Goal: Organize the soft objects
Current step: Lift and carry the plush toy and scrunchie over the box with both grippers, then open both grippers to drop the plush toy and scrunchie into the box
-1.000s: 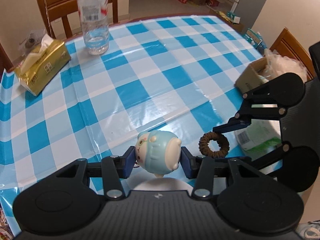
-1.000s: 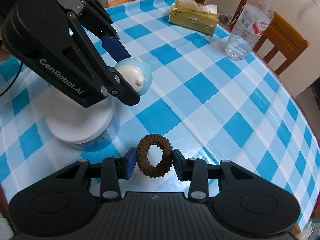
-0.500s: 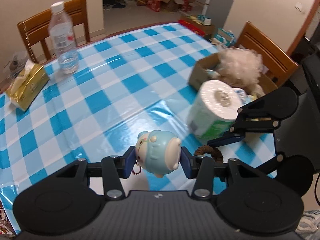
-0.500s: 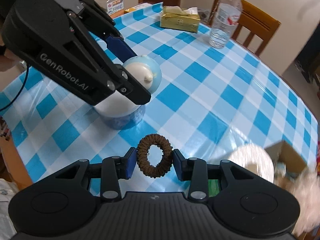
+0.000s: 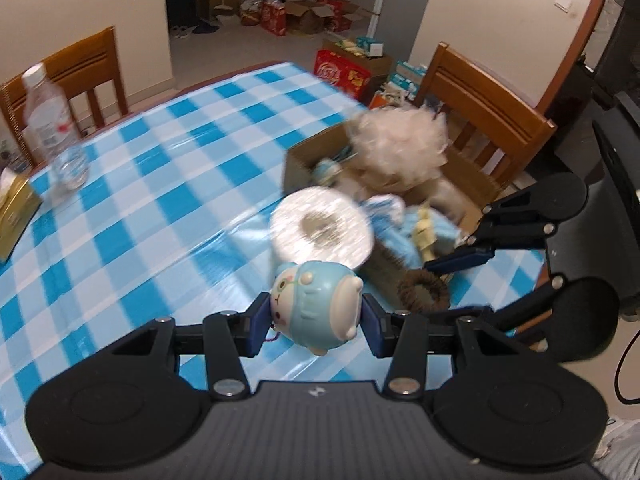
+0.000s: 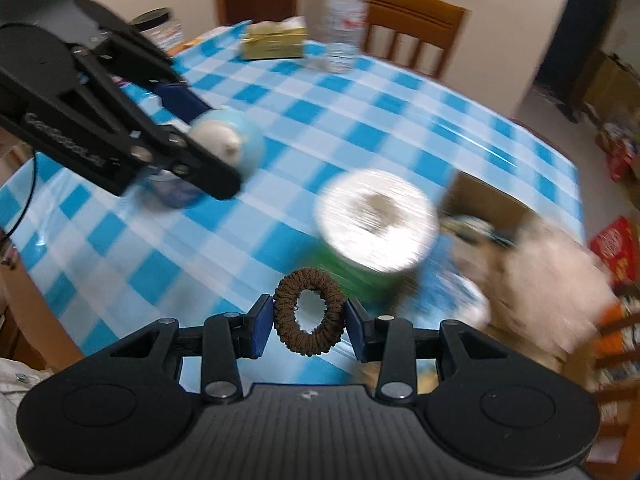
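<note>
My left gripper (image 5: 314,322) is shut on a round blue and cream toy (image 5: 316,306), held above the checked tablecloth. My right gripper (image 6: 308,328) is shut on a brown hair scrunchie (image 6: 309,316) that stands upright between the blue pads. In the left wrist view the scrunchie (image 5: 424,292) and right gripper (image 5: 448,276) show to the right. In the right wrist view the toy (image 6: 230,144) hangs at upper left. A cardboard box (image 5: 308,160) holds a fluffy cream plush (image 5: 400,144) and other soft things, just beyond both grippers.
A white paper roll (image 5: 322,228) in green wrap stands before the box, with pale blue cloth (image 5: 408,232) beside it. A water bottle (image 5: 52,128) and gold tissue pack (image 5: 12,216) are at the far left. Wooden chairs (image 5: 484,108) ring the table.
Both grippers have swung across the table with their loads, away from the white plate. The paper roll, the box and the plush have come into view close ahead.
</note>
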Demonstrator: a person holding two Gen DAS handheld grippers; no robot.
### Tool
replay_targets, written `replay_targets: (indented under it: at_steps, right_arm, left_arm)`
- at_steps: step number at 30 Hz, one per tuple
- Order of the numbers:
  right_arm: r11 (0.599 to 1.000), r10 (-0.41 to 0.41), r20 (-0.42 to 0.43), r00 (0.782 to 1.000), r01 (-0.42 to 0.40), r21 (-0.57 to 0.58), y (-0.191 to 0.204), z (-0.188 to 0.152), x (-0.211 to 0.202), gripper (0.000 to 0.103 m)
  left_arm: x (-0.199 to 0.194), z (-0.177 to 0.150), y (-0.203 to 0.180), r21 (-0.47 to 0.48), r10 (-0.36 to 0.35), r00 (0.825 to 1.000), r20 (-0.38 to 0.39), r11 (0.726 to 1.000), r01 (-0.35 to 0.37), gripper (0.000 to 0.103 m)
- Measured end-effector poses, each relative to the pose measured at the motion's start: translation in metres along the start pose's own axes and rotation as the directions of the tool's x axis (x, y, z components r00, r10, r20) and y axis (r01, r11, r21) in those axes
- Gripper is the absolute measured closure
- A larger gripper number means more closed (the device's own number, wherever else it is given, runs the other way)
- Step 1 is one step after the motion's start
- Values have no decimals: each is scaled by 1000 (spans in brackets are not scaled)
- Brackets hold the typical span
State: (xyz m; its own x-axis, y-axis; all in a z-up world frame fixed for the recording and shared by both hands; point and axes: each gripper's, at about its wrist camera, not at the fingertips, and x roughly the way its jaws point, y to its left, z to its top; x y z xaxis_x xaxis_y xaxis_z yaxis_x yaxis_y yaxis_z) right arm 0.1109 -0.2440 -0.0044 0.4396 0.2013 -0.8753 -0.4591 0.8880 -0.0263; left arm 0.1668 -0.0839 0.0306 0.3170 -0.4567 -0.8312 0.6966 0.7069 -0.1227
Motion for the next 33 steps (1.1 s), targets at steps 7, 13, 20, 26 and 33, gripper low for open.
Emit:
replay_targets:
  at_steps: [7, 13, 20, 26, 33]
  right_arm:
    - [985, -133, -3, 991, 132, 107, -78, -38, -21, 59]
    - [964, -215, -28, 976, 217, 155, -130, -64, -21, 59]
    - [949, -232, -24, 972, 232, 212, -164, -83, -12, 19]
    - [940, -207, 4, 978, 198, 278, -172, -91, -15, 5]
    - [926, -204, 25, 979, 184, 331, -174, -99, -18, 4]
  left_arm:
    - [24, 37, -50, 45, -37, 999, 26, 998, 36, 57]
    - [53, 62, -88, 84, -75, 997, 22, 994, 73, 57]
    - [85, 83, -117, 100, -72, 997, 17, 993, 70, 57]
    - [113, 99, -135, 101, -34, 999, 34, 994, 31, 51]
    - [135, 101, -147, 70, 35, 990, 139, 997, -45, 8]
